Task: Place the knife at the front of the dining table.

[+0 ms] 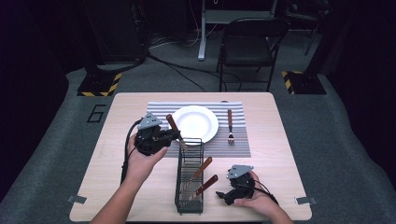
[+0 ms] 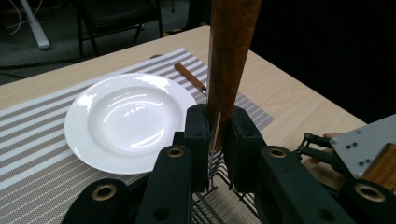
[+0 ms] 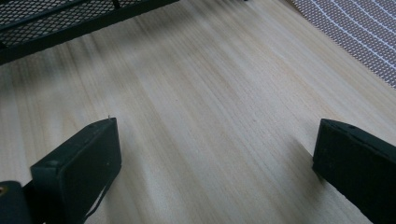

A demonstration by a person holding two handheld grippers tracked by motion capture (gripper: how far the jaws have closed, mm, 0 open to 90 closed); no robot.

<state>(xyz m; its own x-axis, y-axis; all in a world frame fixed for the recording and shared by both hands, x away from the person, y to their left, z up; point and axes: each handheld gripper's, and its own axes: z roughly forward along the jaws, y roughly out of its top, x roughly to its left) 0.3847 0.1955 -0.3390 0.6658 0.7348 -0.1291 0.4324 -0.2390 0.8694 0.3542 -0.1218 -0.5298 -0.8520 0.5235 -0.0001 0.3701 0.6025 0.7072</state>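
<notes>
A wooden-handled utensil (image 2: pixel 229 56) is pinched between the left gripper's (image 2: pixel 215 135) closed jaws above the wire caddy (image 1: pixel 189 196), beside the plate (image 1: pixel 194 124). One fork (image 1: pixel 230 125) is already laid on the placemat (image 1: pixel 233 148); two utensils (image 1: pixel 201 179) are left in the caddy. The right gripper (image 3: pixel 215 154) is rested spread on the table (image 1: pixel 280 186)

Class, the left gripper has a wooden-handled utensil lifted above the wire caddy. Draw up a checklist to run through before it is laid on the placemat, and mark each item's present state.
1. Left gripper jaws clamped on the wooden-handled utensil: ok.
2. Utensil's lower end free of the wire caddy: cannot tell; it hangs right over the caddy's far end.
3. Free strip of placemat left of the plate: ok.
4. Fork lying right of the plate, out of the path: ok.
5. Right gripper open, resting on the table beside the caddy: ok.
6. Two more utensils in the caddy, apart from the lifted one: ok.
</notes>
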